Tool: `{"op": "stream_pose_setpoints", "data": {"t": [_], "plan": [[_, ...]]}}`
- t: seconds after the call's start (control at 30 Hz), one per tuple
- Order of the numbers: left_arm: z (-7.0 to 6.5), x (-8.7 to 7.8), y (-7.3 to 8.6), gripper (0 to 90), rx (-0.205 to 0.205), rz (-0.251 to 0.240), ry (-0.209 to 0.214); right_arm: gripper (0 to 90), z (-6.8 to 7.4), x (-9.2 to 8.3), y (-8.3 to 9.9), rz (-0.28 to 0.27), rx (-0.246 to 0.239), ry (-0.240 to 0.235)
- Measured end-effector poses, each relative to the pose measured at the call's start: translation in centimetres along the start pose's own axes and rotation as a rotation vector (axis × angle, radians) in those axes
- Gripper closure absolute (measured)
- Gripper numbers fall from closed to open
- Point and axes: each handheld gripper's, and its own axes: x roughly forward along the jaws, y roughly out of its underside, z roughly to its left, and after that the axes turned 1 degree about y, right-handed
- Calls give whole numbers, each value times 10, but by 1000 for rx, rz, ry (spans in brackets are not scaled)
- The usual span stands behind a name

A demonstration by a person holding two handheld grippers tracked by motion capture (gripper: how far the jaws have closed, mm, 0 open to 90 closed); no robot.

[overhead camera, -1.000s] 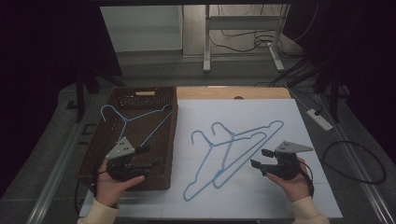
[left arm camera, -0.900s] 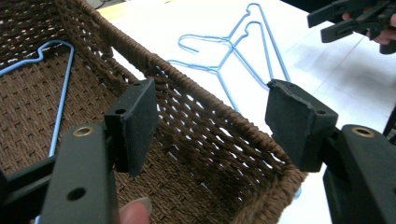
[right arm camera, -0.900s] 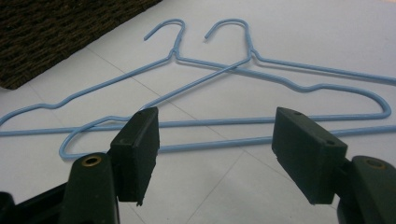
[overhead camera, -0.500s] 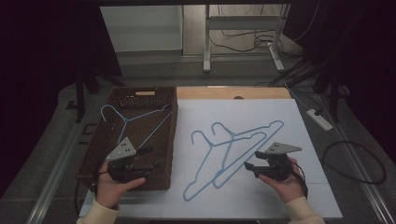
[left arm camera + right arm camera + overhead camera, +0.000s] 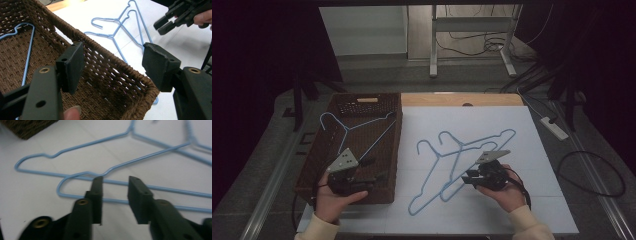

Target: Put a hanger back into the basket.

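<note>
Right gripper narrowing over two blue wire hangers beside the wicker basket.

The right gripper (image 5: pixel 469 178) sat low over the white table sheet (image 5: pixel 532 150), well to the right of the brown wicker basket (image 5: pixel 394 150); its jaws had just been closing and stood a narrow gap apart, with the hangers' bottom wires lying below and between the pads (image 5: pixel 98 192) but not yet pinched. The two blue wire hangers (image 5: pixel 457 155) lay overlapped flat on the sheet, just right of the basket, hooks pointing toward it. The left gripper (image 5: pixel 374 170) hovered over the basket's near right corner, jaws spread wide on nothing. A third blue hanger (image 5: pixel 349 127) lay inside the basket, toward its far end.
</note>
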Motion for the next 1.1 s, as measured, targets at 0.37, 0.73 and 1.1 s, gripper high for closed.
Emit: {"op": "stream_pose_setpoints", "data": {"t": [0.37,0.73,1.1], "plan": [[3,-2,3,341,-3,5,-12,898,27,36,-16,161,-96,-89],[3,-1,4,343,-1,15,-19,900,46,51,-14,208,-139,-139],[1,2,5,344,6,24,-16,900,68,48,-3,220,-160,-198]]}}
